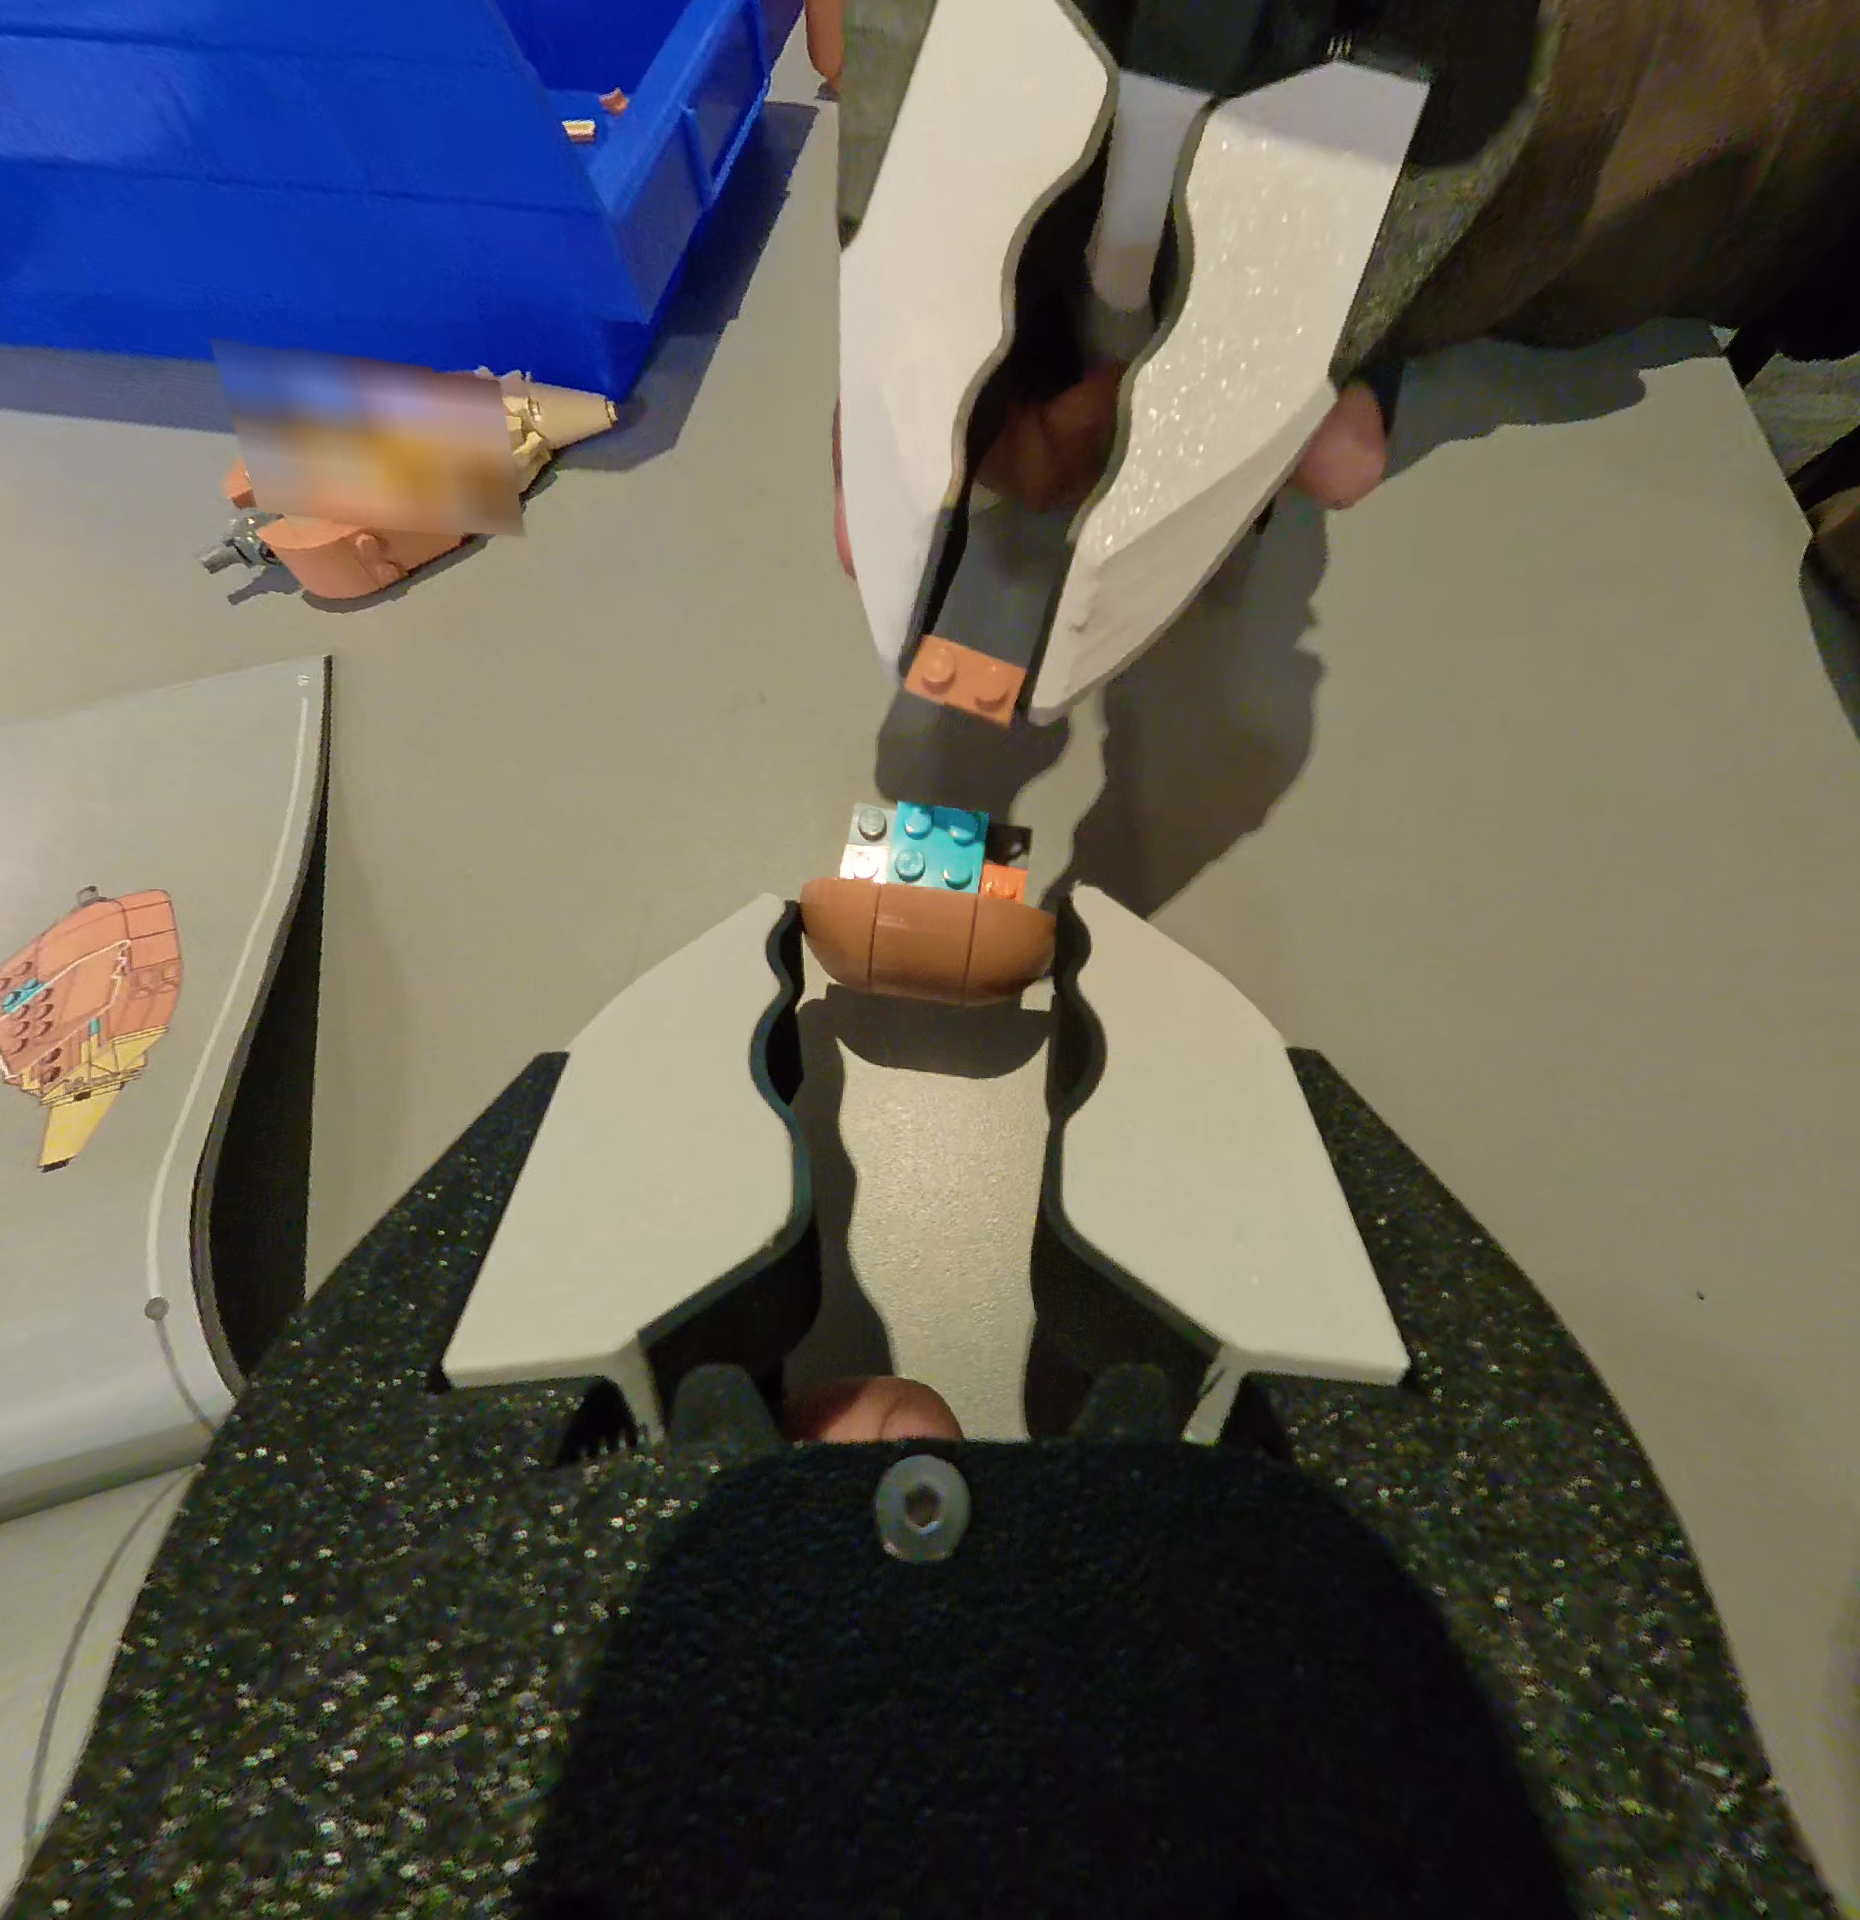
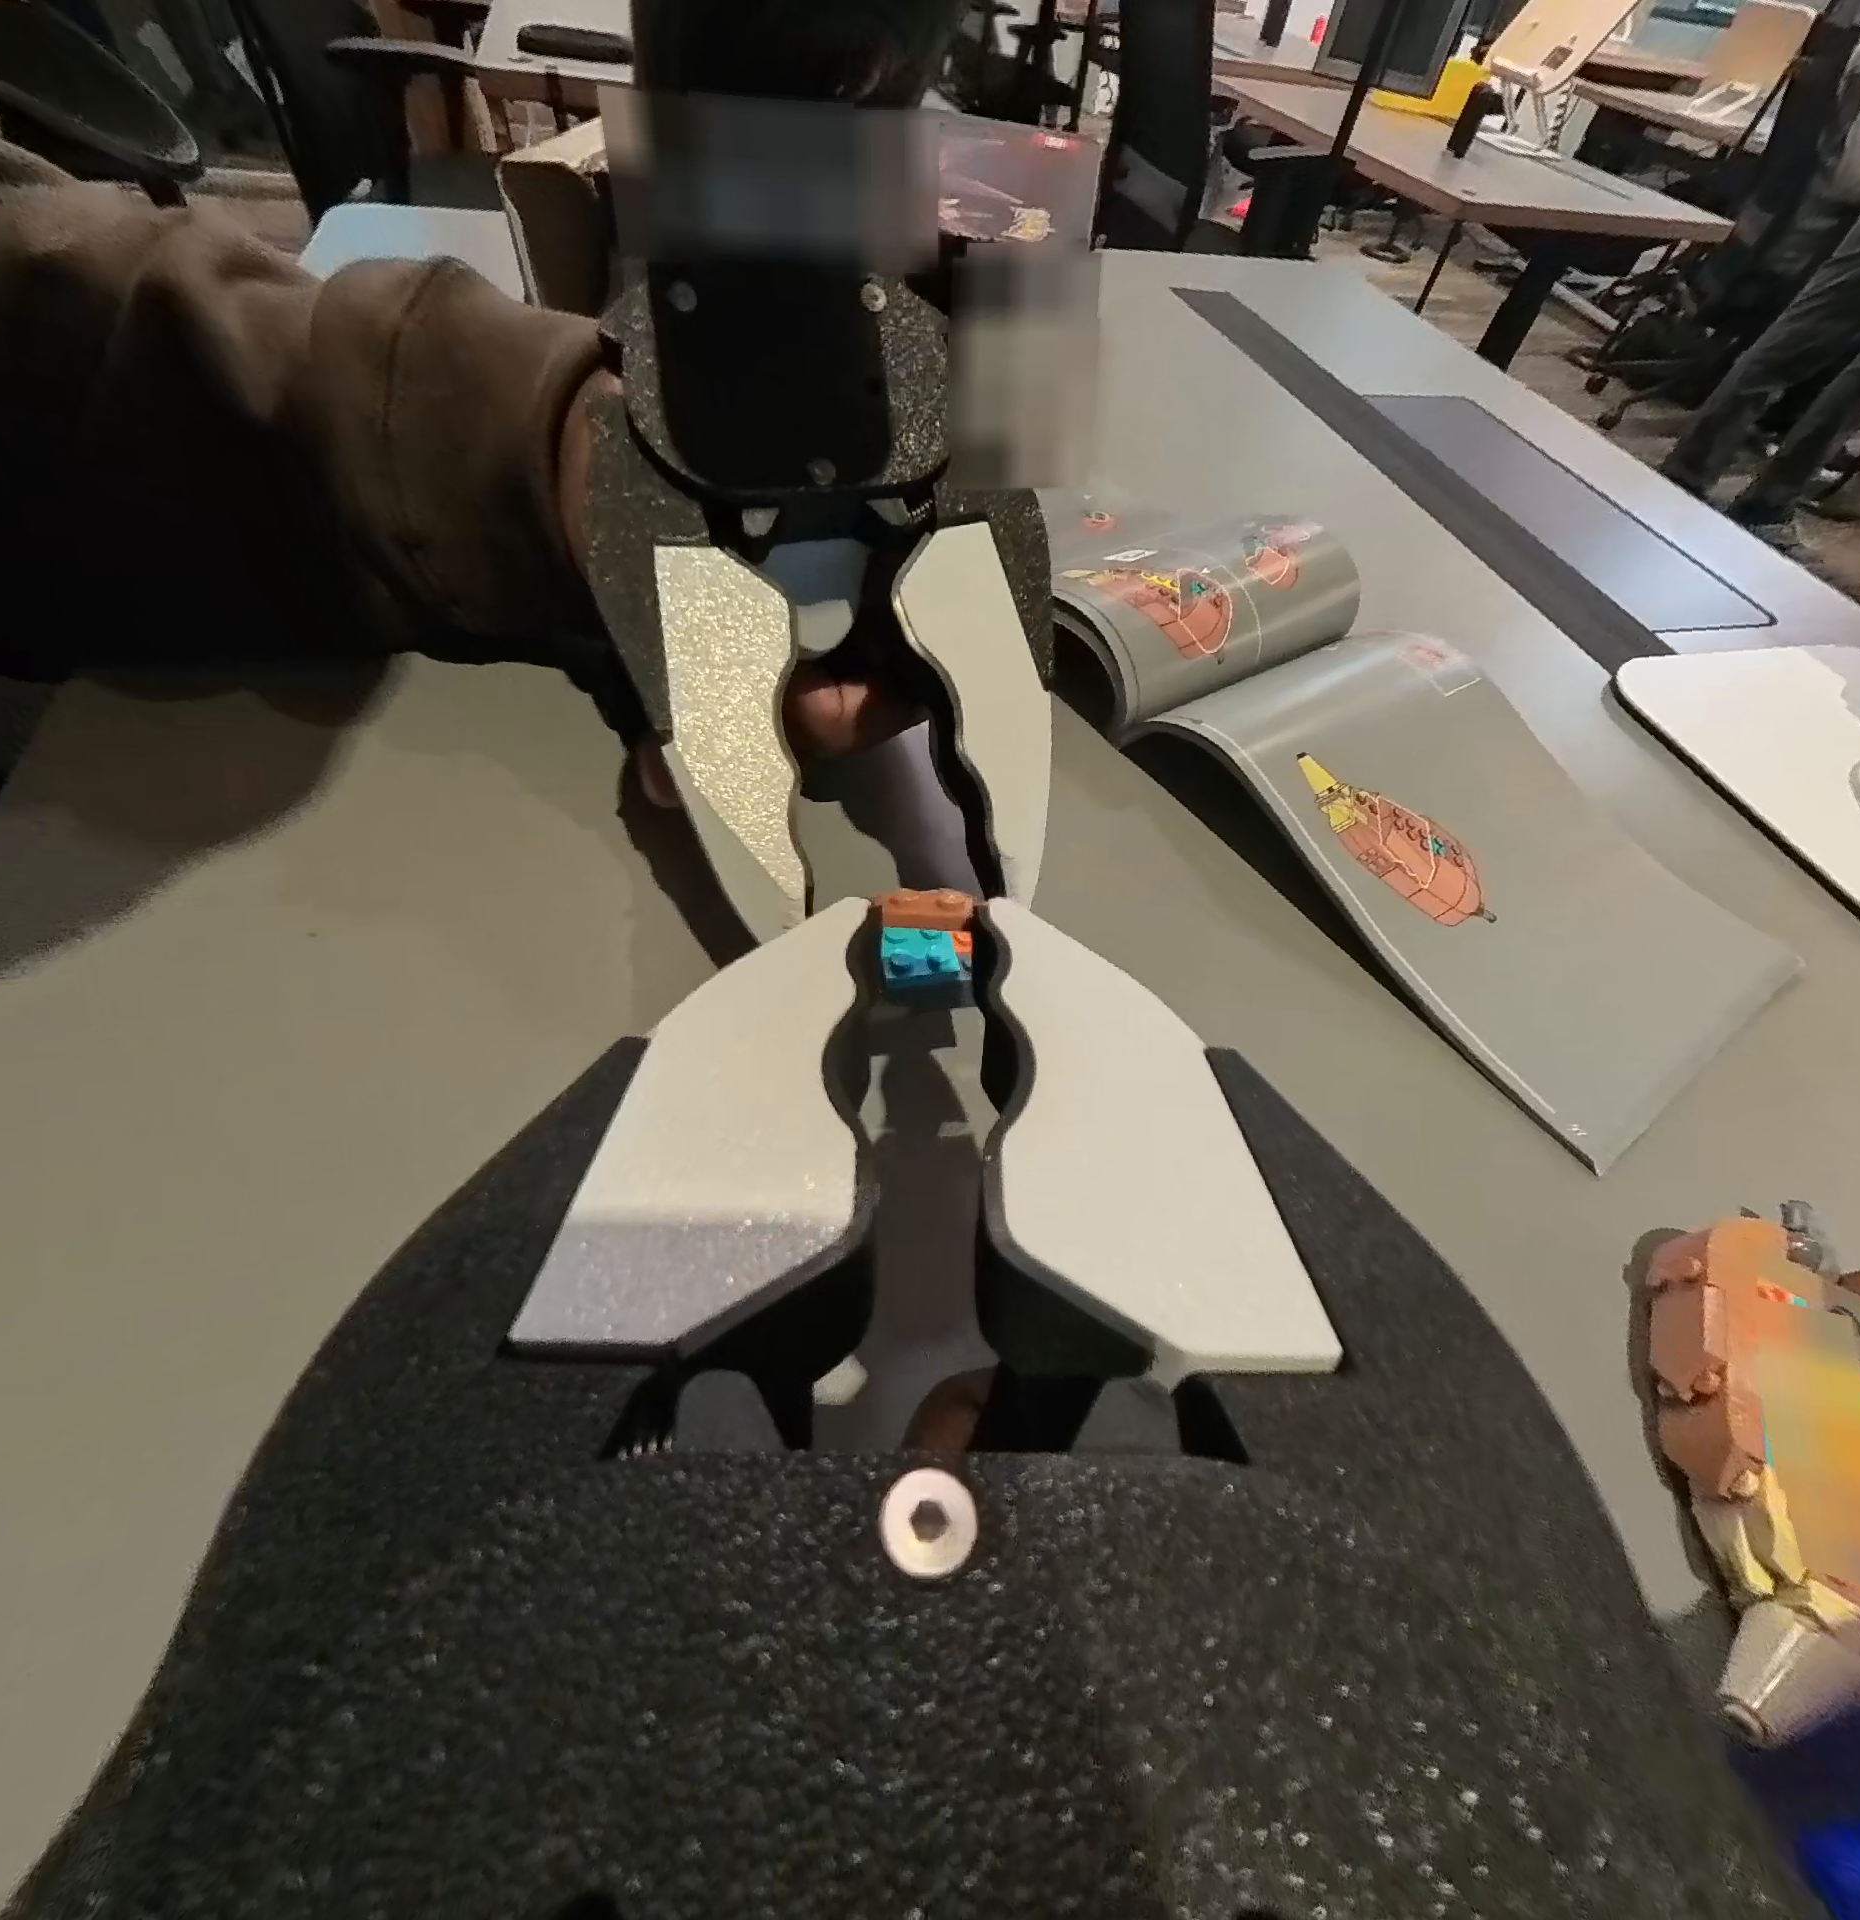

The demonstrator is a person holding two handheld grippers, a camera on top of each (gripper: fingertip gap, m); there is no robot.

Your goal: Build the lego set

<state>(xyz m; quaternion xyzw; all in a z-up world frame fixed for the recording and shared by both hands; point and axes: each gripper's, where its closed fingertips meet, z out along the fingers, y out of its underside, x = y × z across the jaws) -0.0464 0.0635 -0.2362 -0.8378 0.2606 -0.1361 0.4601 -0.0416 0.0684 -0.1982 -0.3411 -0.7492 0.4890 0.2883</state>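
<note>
My left gripper [image 1: 931,935] is shut on a small lego assembly [image 1: 926,883], which has a brown rounded base [image 1: 926,951] with teal, grey and orange bricks on top. It holds the assembly just over the grey table [image 1: 1477,987]. My right gripper [image 1: 967,691] comes in from the far side, shut on an orange two-stud plate [image 1: 962,681], a short gap from the teal bricks. In the right wrist view the plate [image 2: 926,906] sits between my right gripper's tips [image 2: 924,914], with the teal bricks [image 2: 921,966] showing through the finger gap. The left gripper [image 2: 910,894] faces it.
An open instruction booklet [image 1: 126,987] lies at the left and also shows in the right wrist view [image 2: 1425,831]. A larger orange and tan model [image 1: 354,551] lies by a blue bin [image 1: 334,156]. A brown sleeve [image 2: 230,436] reaches across. A white pad [image 2: 1757,748] lies at the far right. My two grippers' fingertips are within a few centimetres of each other.
</note>
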